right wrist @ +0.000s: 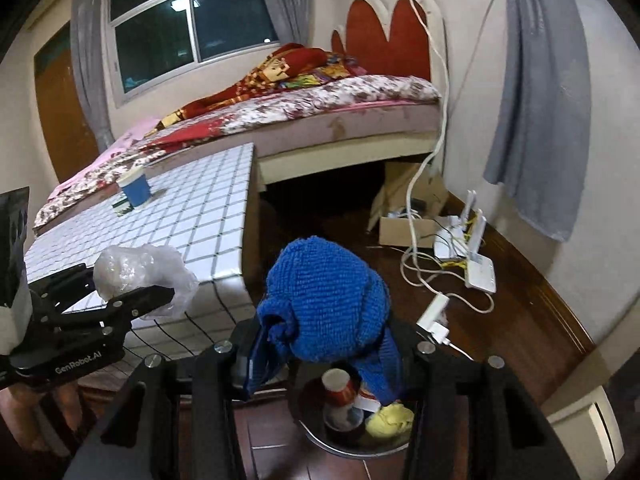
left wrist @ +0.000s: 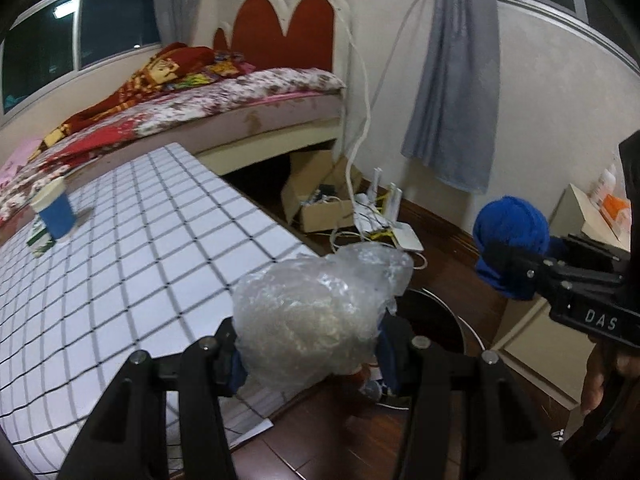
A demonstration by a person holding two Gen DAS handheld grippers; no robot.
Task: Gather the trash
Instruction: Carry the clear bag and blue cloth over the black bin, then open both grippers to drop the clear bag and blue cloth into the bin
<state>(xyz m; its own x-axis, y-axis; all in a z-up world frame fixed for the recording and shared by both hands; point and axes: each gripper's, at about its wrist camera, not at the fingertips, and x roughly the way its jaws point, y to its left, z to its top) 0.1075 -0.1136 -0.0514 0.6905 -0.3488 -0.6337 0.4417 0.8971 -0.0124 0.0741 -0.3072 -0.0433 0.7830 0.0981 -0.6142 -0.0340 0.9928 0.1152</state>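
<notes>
My right gripper [right wrist: 320, 344] is clamping the blue cloth [right wrist: 326, 300] directly over the bin [right wrist: 320, 438]; I'm lowering before release, while left gripper [left wrist: 308, 344], pinching the bag [left wrist: 320, 312], is waiting beside the bin.

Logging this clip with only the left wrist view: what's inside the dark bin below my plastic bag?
Observer: The bin holds a red-and-white paper cup and something crumpled and yellow.
Operator: Is the right tool over it?
Observer: Yes, the right tool, shut on the blue cloth, is above the bin's opening.
Operator: And my bag?
Observer: The left tool holds the plastic bag at the checked table's corner.
</notes>
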